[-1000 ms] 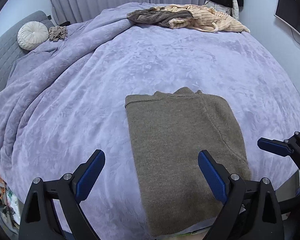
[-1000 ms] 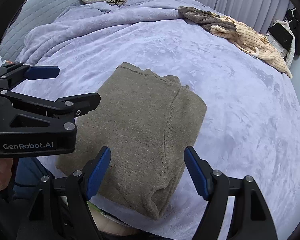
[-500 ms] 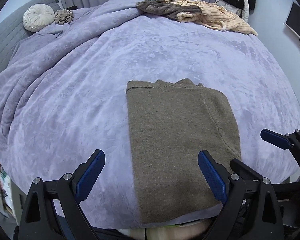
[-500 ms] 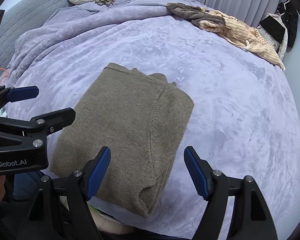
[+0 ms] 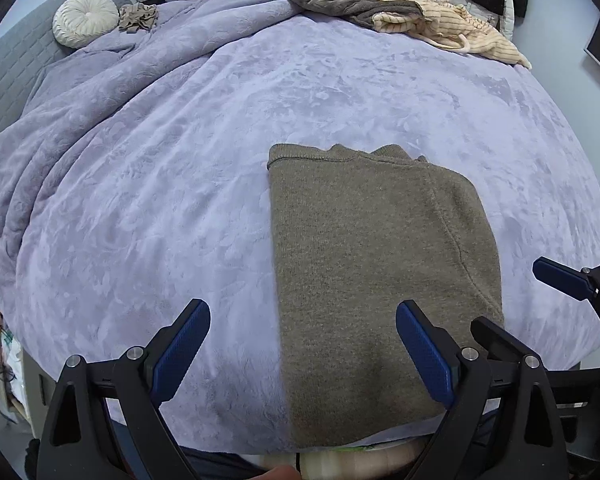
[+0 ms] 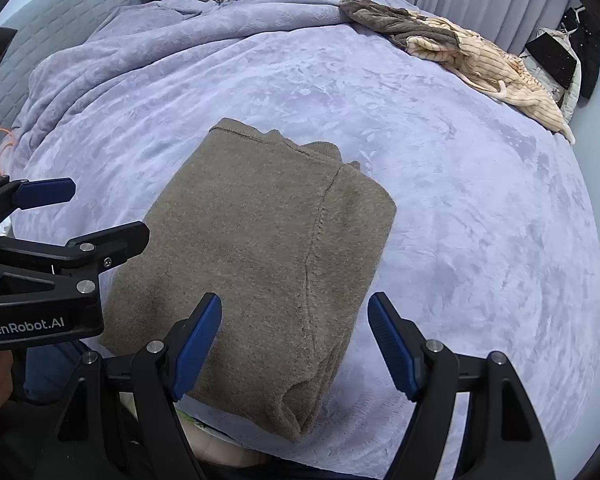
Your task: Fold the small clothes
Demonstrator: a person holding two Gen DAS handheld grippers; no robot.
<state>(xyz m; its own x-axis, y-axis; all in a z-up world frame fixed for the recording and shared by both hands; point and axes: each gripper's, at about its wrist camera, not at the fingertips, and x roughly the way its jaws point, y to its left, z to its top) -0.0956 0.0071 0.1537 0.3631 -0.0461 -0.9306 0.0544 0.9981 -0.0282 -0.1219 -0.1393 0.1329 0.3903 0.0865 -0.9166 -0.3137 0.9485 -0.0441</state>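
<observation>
The left hand-held gripper [image 5: 302, 344] hangs over the near edge of the bed [image 5: 260, 128] with its blue pads [image 5: 182, 354] wide apart and nothing between them but air; its right pad sits above the sweater's near part, without a visible touch. The right hand-held gripper [image 6: 296, 344] is likewise spread wide and holds nothing, its pads hovering over the sweater's near right corner. In the right wrist view the left one shows at the left edge [image 6: 60, 208], jaws apart, beside the sweater's left side.

The sweater [image 5: 376, 264] lies at the near edge of the bed, its near hem reaching the mattress edge in front of the person. The lilac blanket [image 6: 480, 208] spreads bare to the left, right and beyond the sweater. Far off, at the bed's far edge, lies a heap of brown and cream striped clothes [image 5: 412, 20]; a round white cushion [image 5: 86, 20] and a small crumpled cloth [image 5: 138, 18] sit by the grey headboard [image 5: 8, 72].

The sweater is olive-brown knit, folded into a flat rectangle, the right side doubled over with a seam running along it, the collar end pointing away.
</observation>
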